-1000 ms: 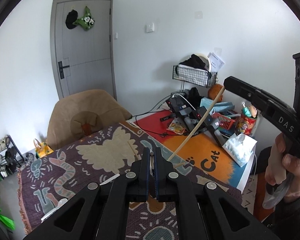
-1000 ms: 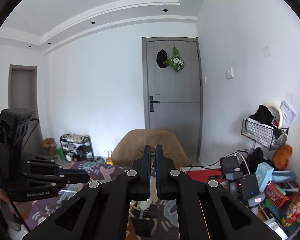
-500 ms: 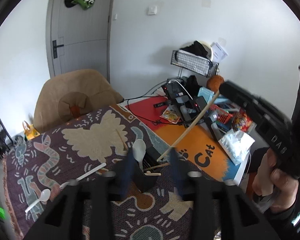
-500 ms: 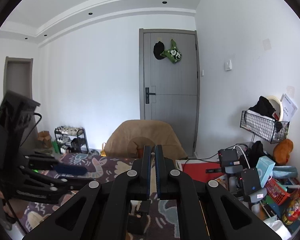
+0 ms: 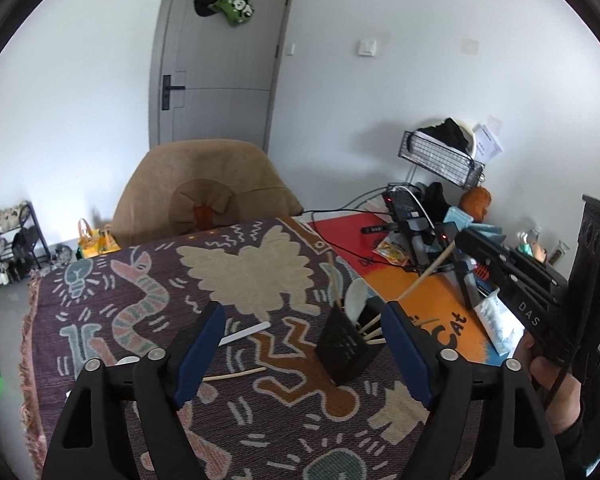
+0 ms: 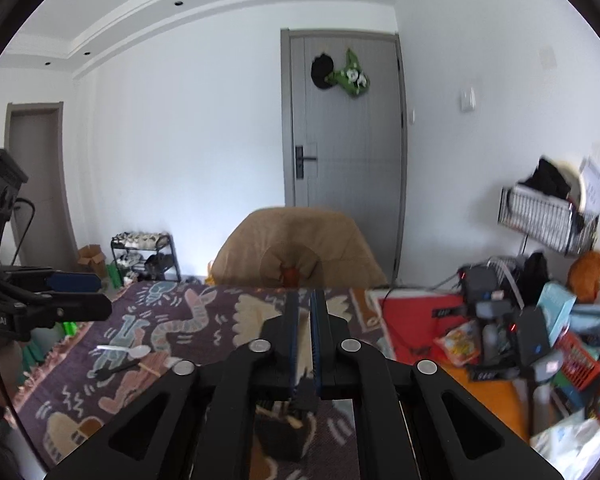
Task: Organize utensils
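Note:
A black perforated utensil holder point(image 5: 342, 346) stands on the patterned cloth point(image 5: 236, 280) and holds a white spoon point(image 5: 356, 298) and wooden chopsticks. My left gripper point(image 5: 302, 320) is open and empty above the cloth, just left of the holder. My right gripper point(image 5: 466, 240) is shut on a long wooden chopstick point(image 5: 424, 278) whose lower end points into the holder. In the right wrist view the gripper point(image 6: 304, 308) is shut above the holder point(image 6: 284, 432). A loose chopstick point(image 5: 234, 374), a white handle point(image 5: 244, 332) and a white spoon point(image 6: 122, 353) lie on the cloth.
A tan chair point(image 5: 204, 192) stands behind the table. Cluttered electronics, a wire basket point(image 5: 440, 158) and packets point(image 5: 500, 324) fill the right side on the orange mat point(image 5: 440, 312). A grey door point(image 5: 220, 56) and shoe rack point(image 5: 8, 240) are beyond.
My left gripper has opened wide, leaving the white spoon standing in the holder. The right gripper with the chopstick has come lower, towards the holder.

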`<state>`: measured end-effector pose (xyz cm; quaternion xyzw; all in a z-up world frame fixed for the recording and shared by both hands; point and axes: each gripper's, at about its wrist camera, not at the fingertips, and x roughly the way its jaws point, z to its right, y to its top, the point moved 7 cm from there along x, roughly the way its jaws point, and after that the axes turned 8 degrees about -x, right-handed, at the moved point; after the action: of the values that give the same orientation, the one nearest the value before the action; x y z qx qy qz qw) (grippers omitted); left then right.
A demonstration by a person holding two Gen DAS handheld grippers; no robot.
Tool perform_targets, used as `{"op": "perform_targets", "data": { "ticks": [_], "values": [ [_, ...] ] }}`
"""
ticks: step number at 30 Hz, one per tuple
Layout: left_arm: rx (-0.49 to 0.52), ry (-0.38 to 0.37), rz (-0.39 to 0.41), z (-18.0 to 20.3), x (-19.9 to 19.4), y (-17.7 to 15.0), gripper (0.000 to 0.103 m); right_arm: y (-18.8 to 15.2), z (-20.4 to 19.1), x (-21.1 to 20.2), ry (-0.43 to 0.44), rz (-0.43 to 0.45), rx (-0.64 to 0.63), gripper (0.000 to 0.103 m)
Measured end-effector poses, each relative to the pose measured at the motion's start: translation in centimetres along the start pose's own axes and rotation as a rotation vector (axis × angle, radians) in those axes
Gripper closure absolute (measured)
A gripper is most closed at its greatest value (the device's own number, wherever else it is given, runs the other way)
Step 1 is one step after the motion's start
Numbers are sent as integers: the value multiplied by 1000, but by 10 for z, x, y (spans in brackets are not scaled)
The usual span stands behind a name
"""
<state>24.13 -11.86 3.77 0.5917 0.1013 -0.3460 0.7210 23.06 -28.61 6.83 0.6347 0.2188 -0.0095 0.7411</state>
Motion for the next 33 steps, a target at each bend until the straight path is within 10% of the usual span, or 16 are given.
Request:
{"op": "perform_targets", "data": {
  "ticks": [3,10,18,33],
  "values": [
    [-21,15,14,-14,-4,-4,16,-7,2,-5,0,6,38,44],
    [-53,12,42,-37,-17,-17,8,-28,1,-18,46,-9,163,21],
    [-97,21,45,-64,-27,-42,0,-46,-33,-29,115,5,231,0],
    [-177,166,73,-130,-55,-80,0,-75,-107,-17,185,-35,147,0]
  ]
}}
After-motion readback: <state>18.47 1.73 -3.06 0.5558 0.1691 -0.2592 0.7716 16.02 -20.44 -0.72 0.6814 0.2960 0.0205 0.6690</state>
